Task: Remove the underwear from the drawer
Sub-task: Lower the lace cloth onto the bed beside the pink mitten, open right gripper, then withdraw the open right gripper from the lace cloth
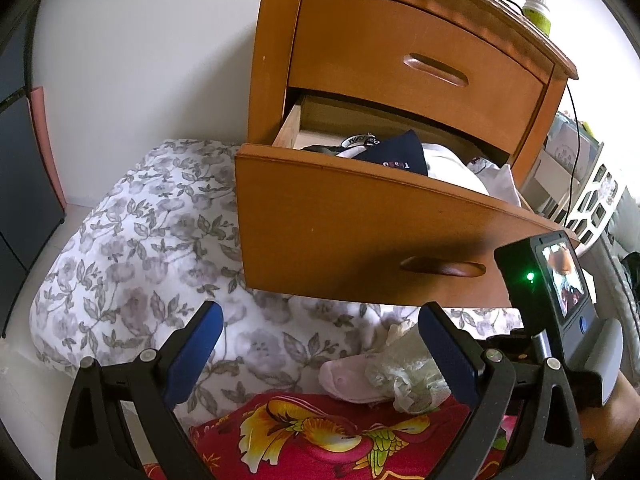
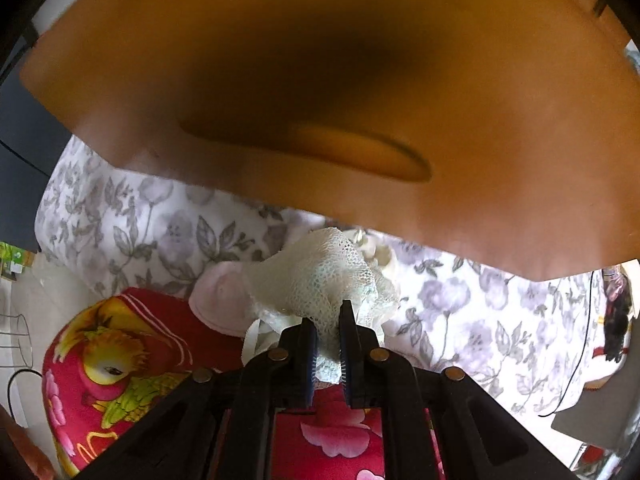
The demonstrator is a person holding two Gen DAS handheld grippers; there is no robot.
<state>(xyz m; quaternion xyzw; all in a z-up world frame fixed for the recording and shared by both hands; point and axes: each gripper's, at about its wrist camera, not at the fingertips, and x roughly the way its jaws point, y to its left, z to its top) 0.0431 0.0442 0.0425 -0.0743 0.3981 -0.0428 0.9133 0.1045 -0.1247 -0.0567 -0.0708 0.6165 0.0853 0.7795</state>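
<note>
Pinching a white lace underwear [image 2: 320, 280] between its blue pads, right gripper [image 2: 328, 344] has jaws nearly closed on the fabric, pointing steeply down. The lace bunches up ahead of the fingertips and drapes onto the bedding below the drawer front [image 2: 360, 100], outside the drawer. A pale pink piece [image 2: 218, 300] lies just beside it on the left, touching it; can't tell if it's part of the same garment. Both rest where the floral quilt [image 2: 140, 220] meets the red blanket [image 2: 120, 360].

Left gripper [image 1: 320, 344] has jaws wide apart, nothing between them, hanging over the quilt [image 1: 140, 240] in front of the drawer [image 1: 360, 220]. Lower drawer is pulled out of the nightstand [image 1: 400, 40]; inside it, a navy garment [image 1: 400, 156] and white clothes [image 1: 460, 172] pile above the rim. Upper drawer closed. Green bottle [image 1: 538, 10] on top of the nightstand.
</note>
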